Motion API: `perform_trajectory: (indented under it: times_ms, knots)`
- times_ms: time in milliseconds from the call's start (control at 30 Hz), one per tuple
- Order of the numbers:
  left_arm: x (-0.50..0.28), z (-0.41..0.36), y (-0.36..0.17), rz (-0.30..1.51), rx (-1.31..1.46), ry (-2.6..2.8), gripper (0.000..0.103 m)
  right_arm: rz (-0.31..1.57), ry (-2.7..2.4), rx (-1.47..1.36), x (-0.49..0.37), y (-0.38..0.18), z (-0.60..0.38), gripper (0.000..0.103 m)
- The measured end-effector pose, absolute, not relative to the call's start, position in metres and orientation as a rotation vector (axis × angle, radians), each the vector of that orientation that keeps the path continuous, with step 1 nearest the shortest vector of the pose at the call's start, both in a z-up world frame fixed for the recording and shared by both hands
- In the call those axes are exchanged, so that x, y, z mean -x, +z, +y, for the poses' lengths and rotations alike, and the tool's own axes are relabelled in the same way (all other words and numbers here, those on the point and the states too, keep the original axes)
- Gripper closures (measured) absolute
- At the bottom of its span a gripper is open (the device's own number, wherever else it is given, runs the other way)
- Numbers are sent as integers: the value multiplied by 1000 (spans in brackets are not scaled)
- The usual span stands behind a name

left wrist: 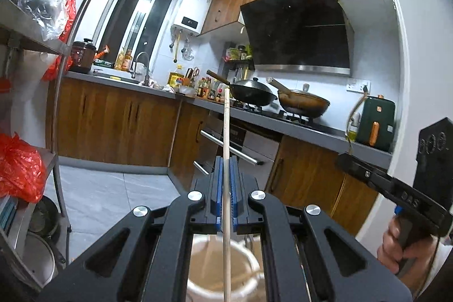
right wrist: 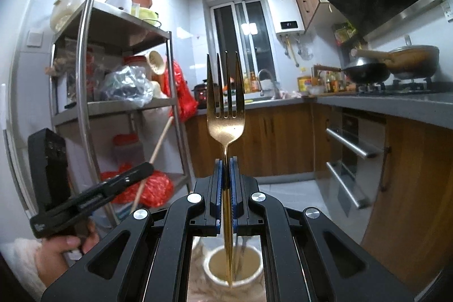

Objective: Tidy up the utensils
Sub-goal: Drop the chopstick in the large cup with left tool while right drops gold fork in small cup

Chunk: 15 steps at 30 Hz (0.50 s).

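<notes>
Gripping fork [right wrist: 225,115] above cup rim [right wrist: 235,256]

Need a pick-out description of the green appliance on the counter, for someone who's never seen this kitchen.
Find the black range hood; follow the grey counter below it past both woks to its end. The dark green air fryer stands there: boxy, with an orange handle, unlike the round pans.

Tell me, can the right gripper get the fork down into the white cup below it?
Probably yes. The right gripper holds the fork upright, directly above the cup, with nothing between them.
</notes>
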<state>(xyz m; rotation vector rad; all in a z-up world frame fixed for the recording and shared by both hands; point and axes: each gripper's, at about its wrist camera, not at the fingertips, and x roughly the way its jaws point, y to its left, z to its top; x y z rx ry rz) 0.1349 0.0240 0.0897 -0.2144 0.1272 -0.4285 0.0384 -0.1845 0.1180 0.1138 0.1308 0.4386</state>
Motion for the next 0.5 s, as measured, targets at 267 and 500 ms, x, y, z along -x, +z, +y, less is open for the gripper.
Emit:
perform_trajectory:
  times_ms: [267, 500]
  knots:
    - [-166, 13, 74, 117, 239, -366, 99, 135, 421, -141, -63, 104, -178, 97]
    - [-160, 7, 47, 145, 171, -344, 99, 229, 407, -149, -80, 70, -180, 97]
